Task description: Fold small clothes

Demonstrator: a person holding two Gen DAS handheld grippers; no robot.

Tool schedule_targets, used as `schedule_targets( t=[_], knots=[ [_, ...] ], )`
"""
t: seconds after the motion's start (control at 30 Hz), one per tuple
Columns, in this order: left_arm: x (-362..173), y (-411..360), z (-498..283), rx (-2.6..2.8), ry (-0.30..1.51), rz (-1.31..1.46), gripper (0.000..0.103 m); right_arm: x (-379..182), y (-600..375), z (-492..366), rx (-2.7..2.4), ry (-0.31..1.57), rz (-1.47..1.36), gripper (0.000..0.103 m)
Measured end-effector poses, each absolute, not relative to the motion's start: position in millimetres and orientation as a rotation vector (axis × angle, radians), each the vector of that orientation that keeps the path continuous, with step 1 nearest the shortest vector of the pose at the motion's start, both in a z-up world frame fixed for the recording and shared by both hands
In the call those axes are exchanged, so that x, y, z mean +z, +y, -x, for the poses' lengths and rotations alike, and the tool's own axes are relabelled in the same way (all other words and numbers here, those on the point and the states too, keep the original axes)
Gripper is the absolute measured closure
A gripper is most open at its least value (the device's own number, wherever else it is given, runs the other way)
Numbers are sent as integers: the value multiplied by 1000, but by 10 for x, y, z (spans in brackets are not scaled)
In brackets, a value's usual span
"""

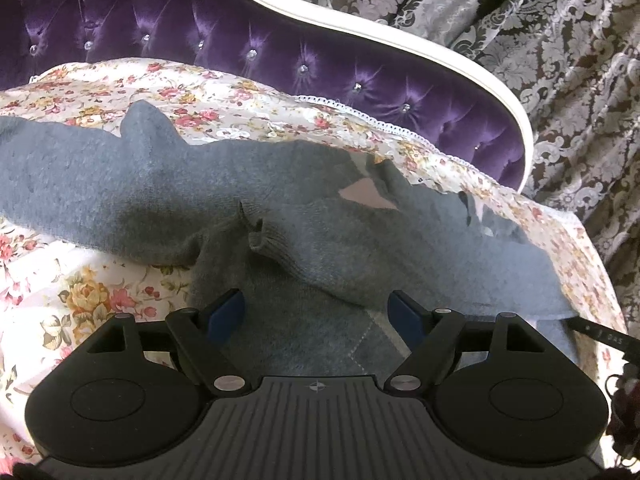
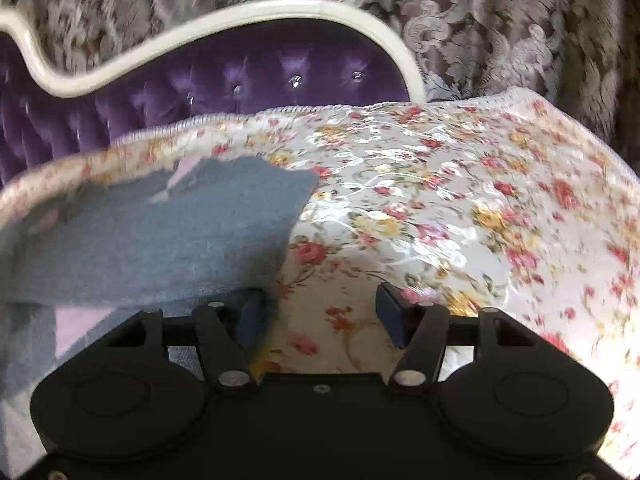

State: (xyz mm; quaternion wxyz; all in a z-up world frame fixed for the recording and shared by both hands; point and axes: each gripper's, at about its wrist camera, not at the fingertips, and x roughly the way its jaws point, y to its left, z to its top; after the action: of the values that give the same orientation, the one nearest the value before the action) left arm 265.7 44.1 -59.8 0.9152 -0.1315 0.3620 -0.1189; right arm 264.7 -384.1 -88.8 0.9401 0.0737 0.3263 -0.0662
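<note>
Knitwear, a grey sweater [image 1: 224,200], is seen spread over the floral cover [image 1: 92,296] in the left view; the left gripper [image 1: 316,312] is held spread apart above it, gripping nothing. In the right view, the right gripper [image 2: 318,312] is likewise parted, beside the sweater's edge [image 2: 160,232]

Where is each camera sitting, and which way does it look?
Left wrist: sits on the left tool, looks forward over the grey sweater toward the purple headboard; only the open tool shows.
Right wrist: sits on the right tool, looks over the floral bedspread toward the headboard, sweater at its left; only the open tool shows.
Shared: sweater, bedspread, headboard, patterned curtain.
</note>
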Motion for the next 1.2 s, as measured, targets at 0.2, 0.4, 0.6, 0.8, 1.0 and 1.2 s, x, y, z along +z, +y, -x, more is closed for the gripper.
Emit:
schedule_targets(
  t=[0.2,0.4,0.6,0.8,1.0,1.2],
  knots=[
    [-592,448,-2639,-244,747,282,25,-748,-3872,-2481,-120,653,-162,38],
    [-575,430,-2620,-243,753,268,25,-572,-3756,-2677,-102,593,-148,30],
    [-521,550,-2518,-231,765,283,21,-876,-3651,-2900,-118,707,-110,27],
    [-437,893,-2346,-185,744,301,9,-743,-3576,-2682,-117,683,-95,23],
    [-318,1342,-2209,-112,712,265,8,-237,-3273,-2425,-36,575,-107,6],
    [-249,1868,-2225,-19,699,296,0,-91,-2700,-2189,158,540,-164,5]
  ],
)
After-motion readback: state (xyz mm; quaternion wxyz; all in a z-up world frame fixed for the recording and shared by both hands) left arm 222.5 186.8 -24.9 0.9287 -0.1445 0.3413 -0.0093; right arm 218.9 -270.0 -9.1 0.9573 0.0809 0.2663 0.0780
